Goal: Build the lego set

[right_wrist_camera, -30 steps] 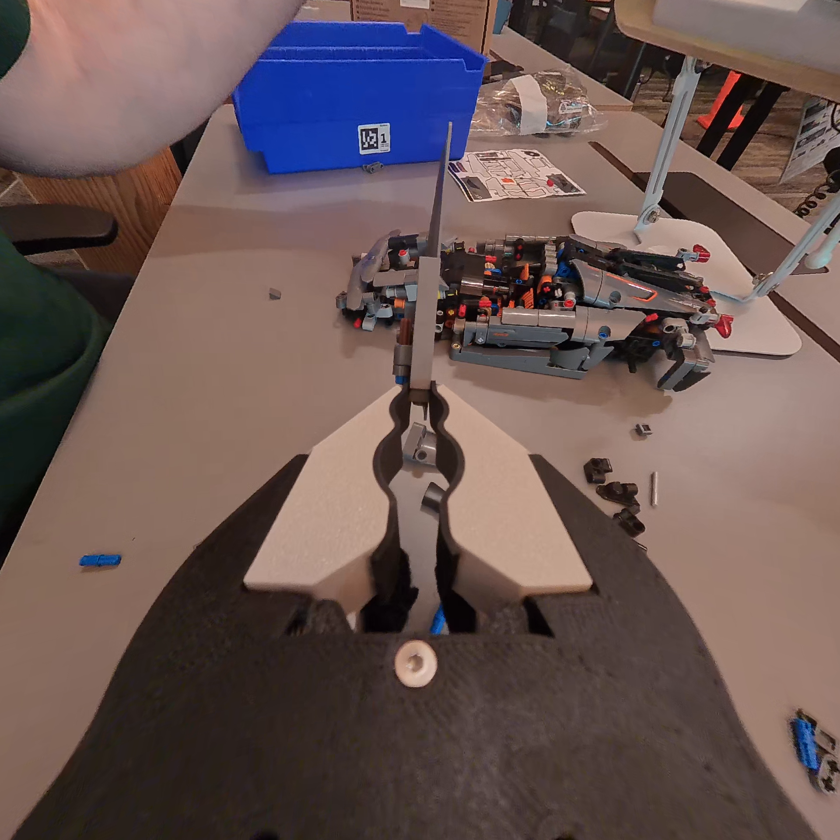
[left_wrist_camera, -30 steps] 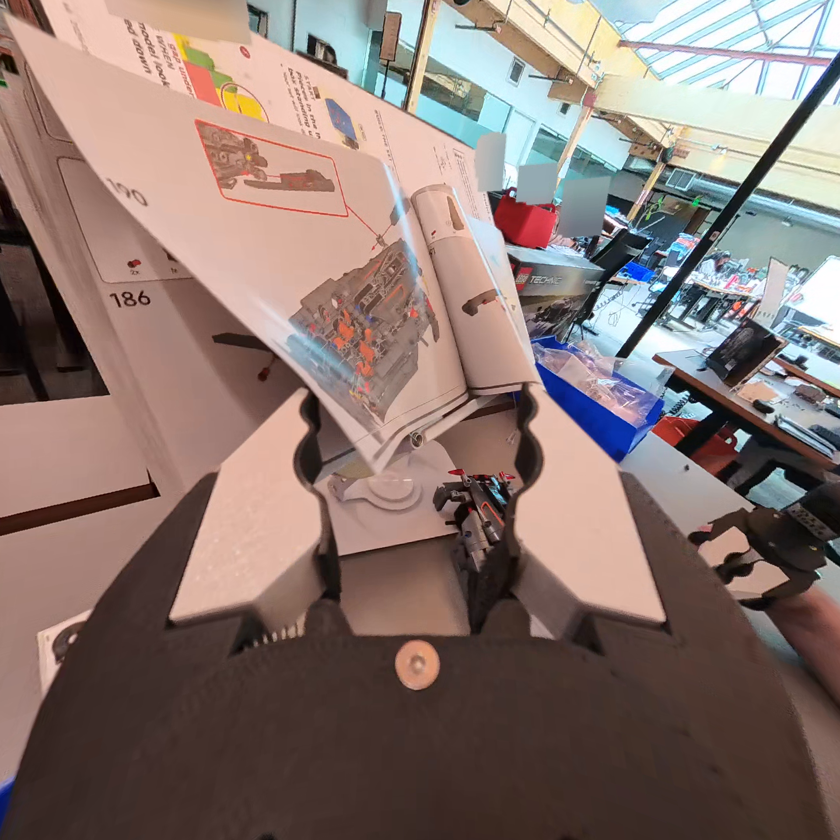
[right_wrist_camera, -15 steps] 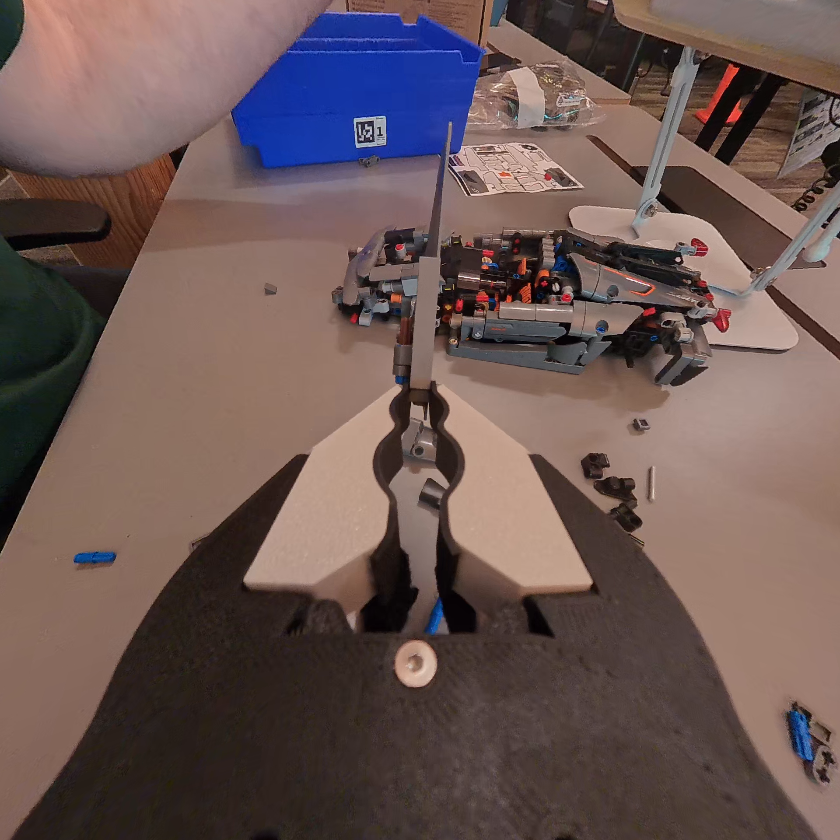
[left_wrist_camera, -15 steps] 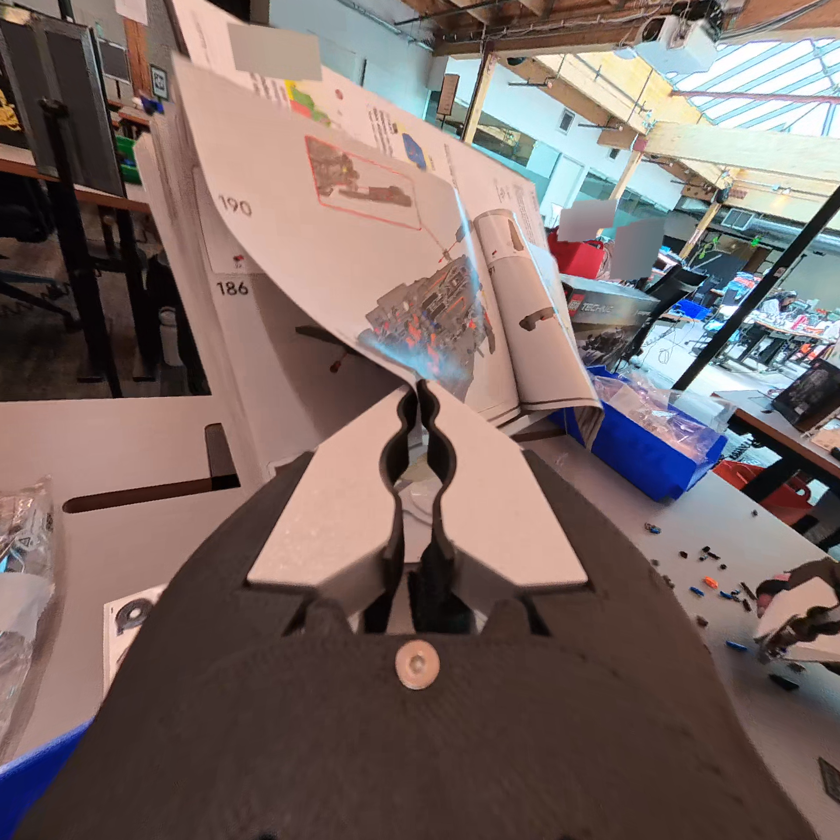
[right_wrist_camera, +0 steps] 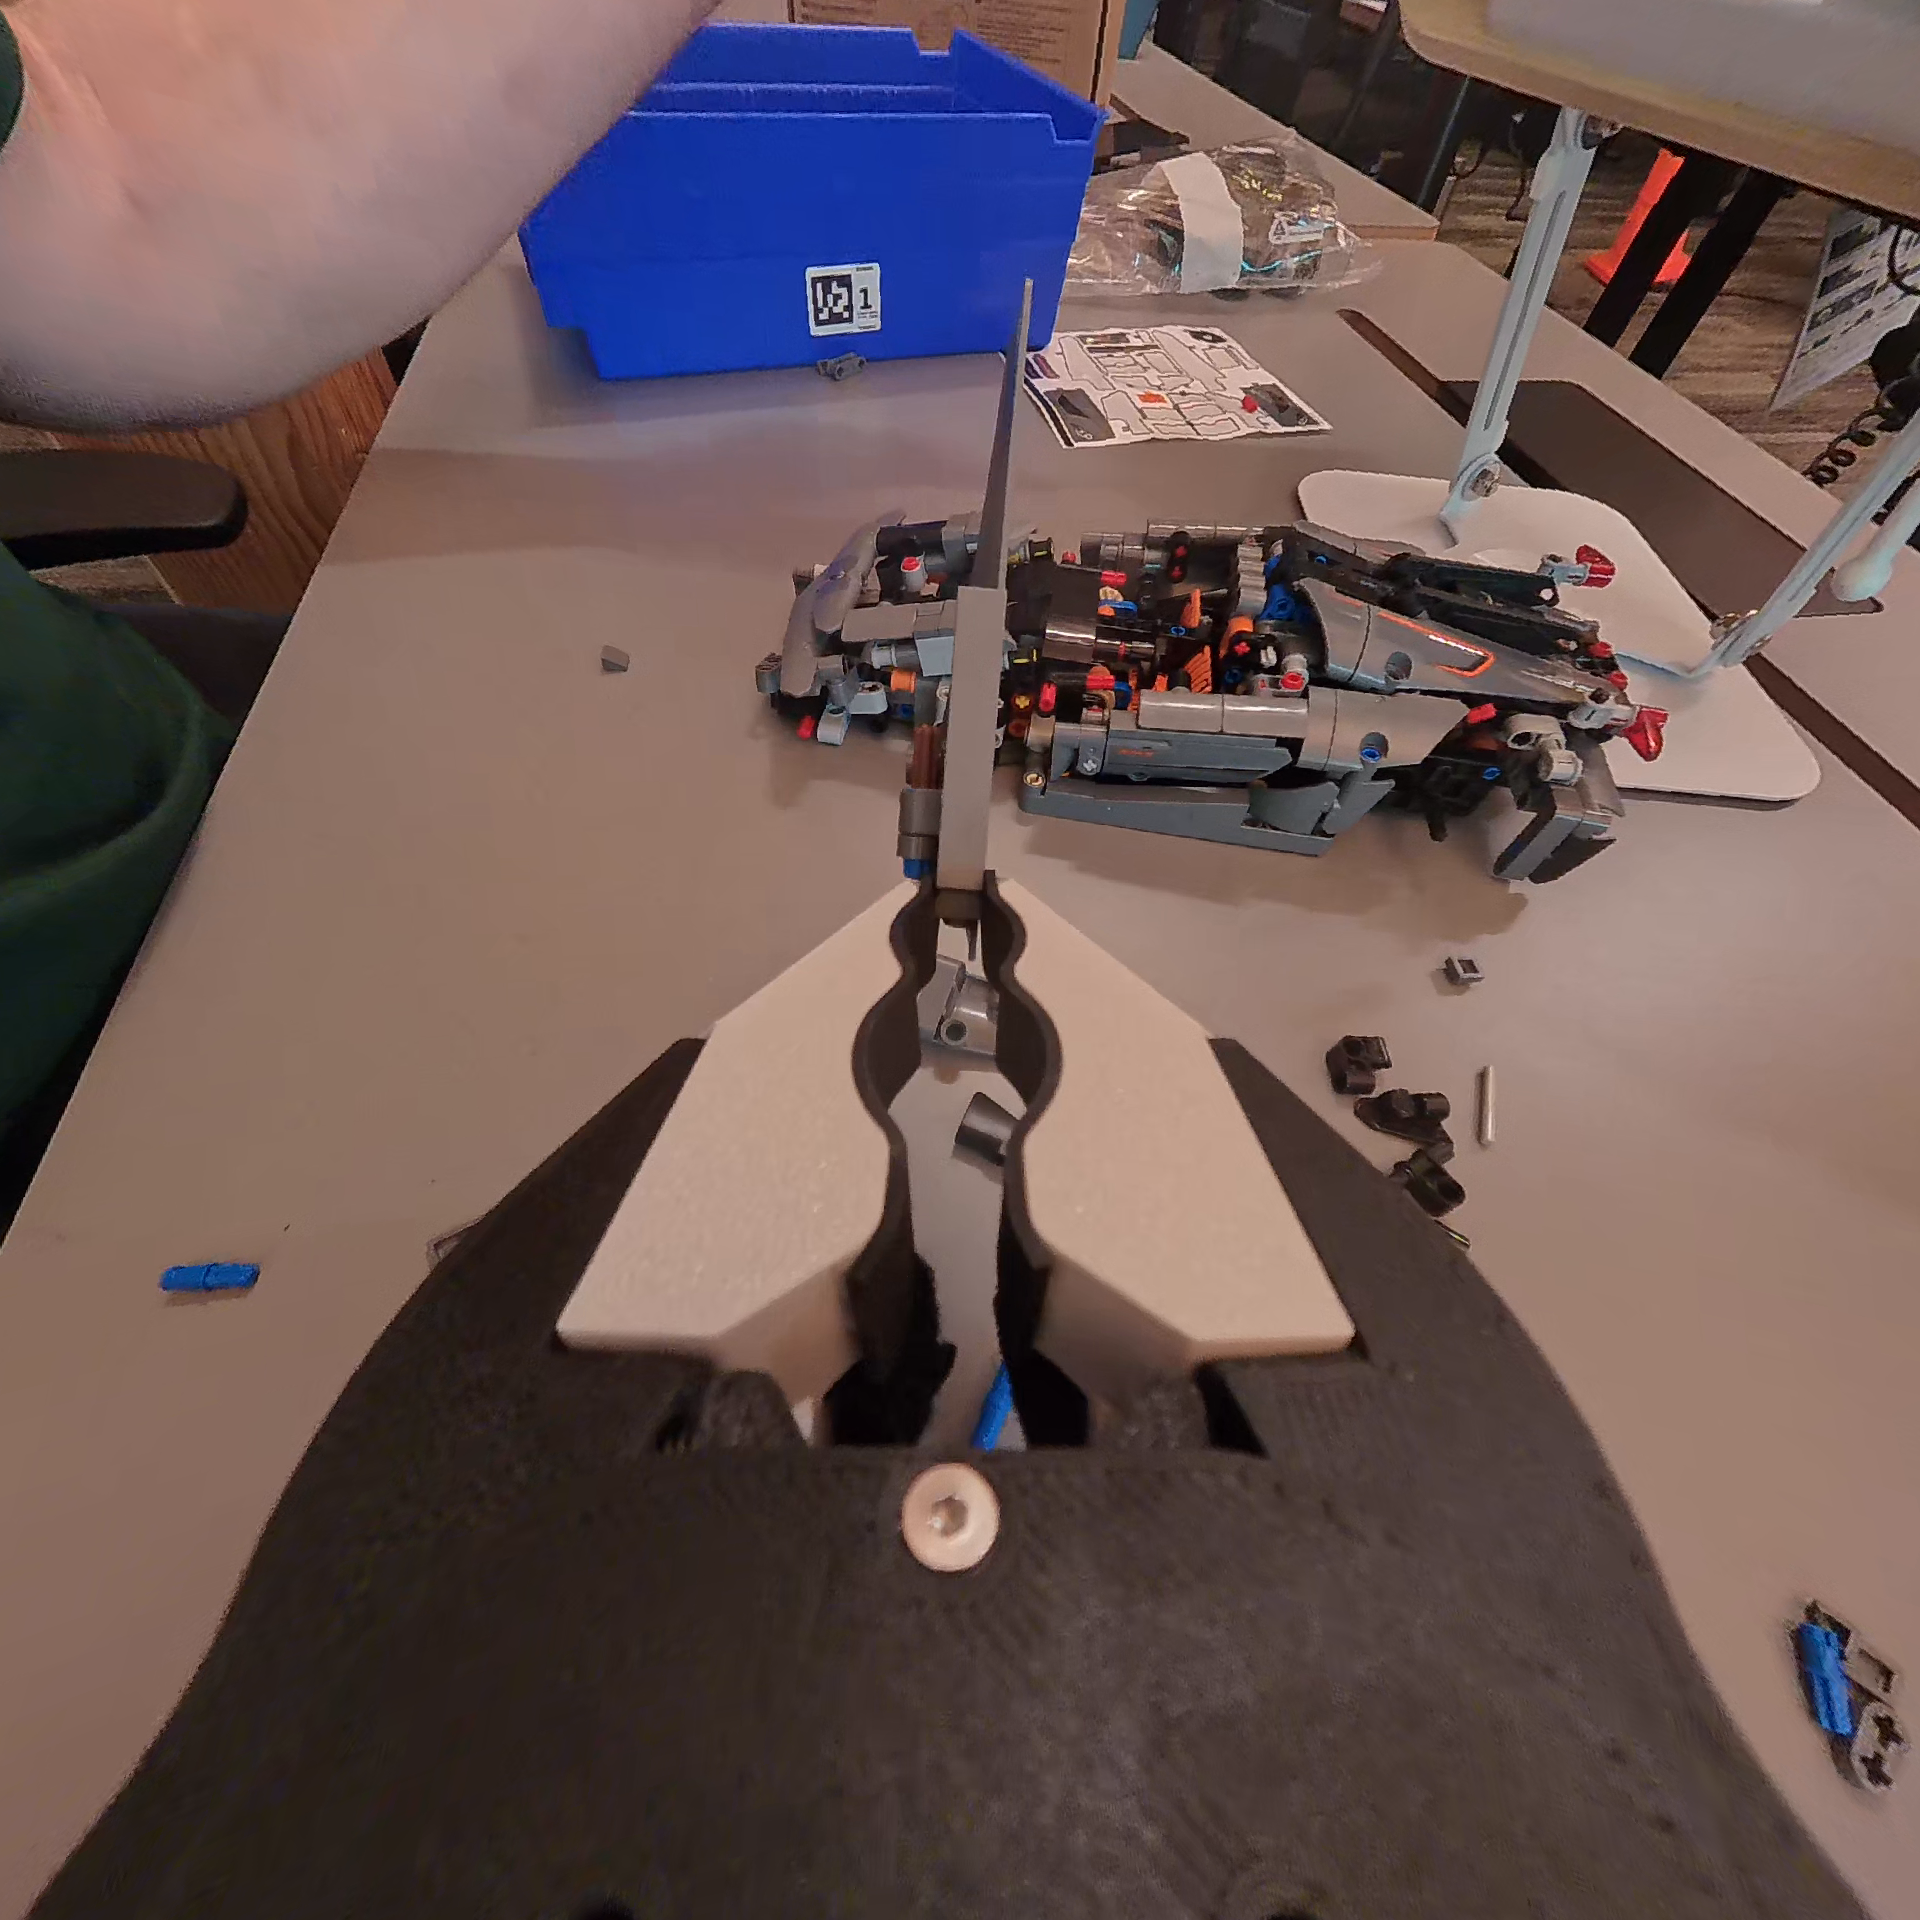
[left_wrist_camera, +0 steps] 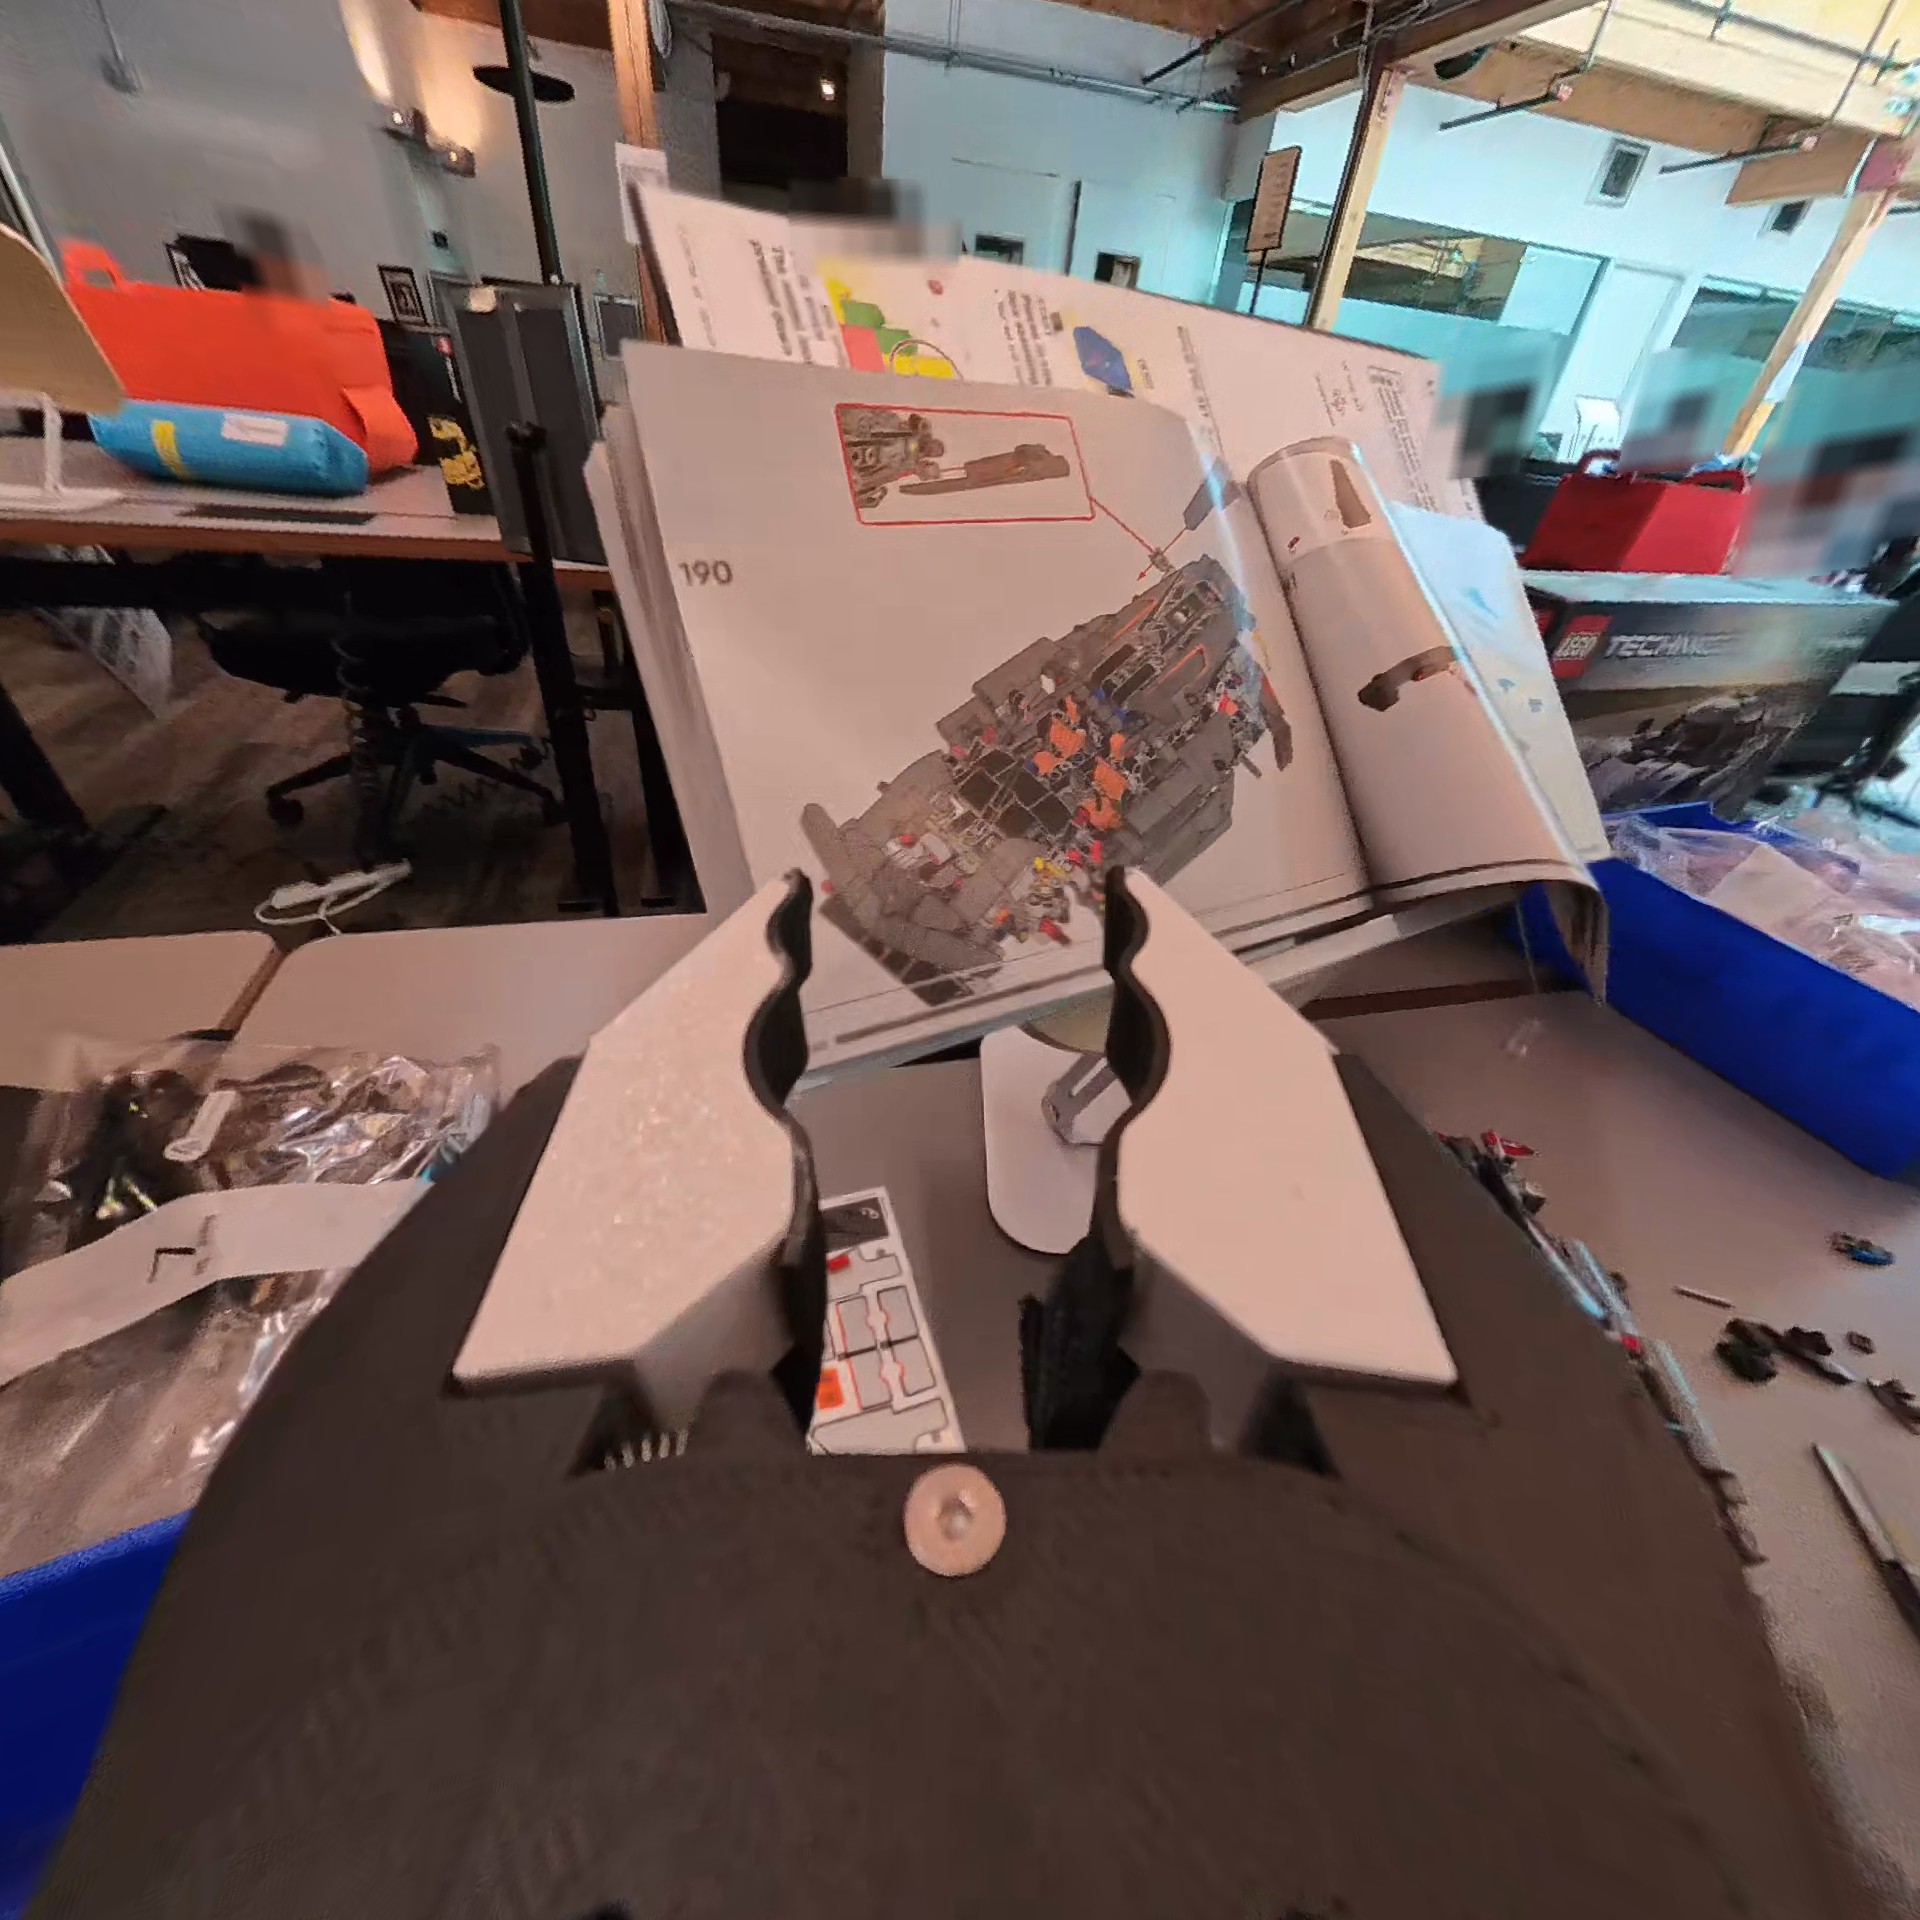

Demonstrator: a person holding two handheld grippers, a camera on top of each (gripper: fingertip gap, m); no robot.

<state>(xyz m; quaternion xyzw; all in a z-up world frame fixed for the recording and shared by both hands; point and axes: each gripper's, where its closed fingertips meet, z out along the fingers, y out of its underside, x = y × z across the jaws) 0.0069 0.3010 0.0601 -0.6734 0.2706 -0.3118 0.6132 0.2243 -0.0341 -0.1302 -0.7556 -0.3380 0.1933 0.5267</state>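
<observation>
Left wrist view: left gripper [left_wrist_camera: 951, 914] is hovering above the counter [left_wrist_camera: 1621, 1132] with its fingers [left_wrist_camera: 665, 1143] spread apart and holding nothing. Instruction booklet [left_wrist_camera: 987, 675] is standing open on a white stand [left_wrist_camera: 1039, 1164] just beyond the fingertips, its left page lying flat and showing a drawing of the car model. Sticker sheet [left_wrist_camera: 883, 1340] is lying on the counter below the gap between the fingers. Clear parts bag [left_wrist_camera: 270, 1122] is lying left of the booklet; a blue bin [left_wrist_camera: 1766, 1029] is sitting right of it, with loose dark pieces [left_wrist_camera: 1766, 1351] scattered nearer the camera.

Right wrist view: right gripper [right_wrist_camera: 961, 894] is pinching a long grey panel piece [right_wrist_camera: 977, 727] between fingers [right_wrist_camera: 1164, 1143] pressed together on its lower end, the panel pointing upward and away. Lego car model [right_wrist_camera: 1247, 675] is lying on its side on the counter just behind the panel, its far end resting on the white stand base [right_wrist_camera: 1704, 748]. Blue bin [right_wrist_camera: 810, 208] is sitting beyond the model to the left, the sticker sheet [right_wrist_camera: 1174, 384] beyond it in the middle. Black connectors [right_wrist_camera: 1392, 1112] are lying near the model's right end, nearer the camera.
</observation>
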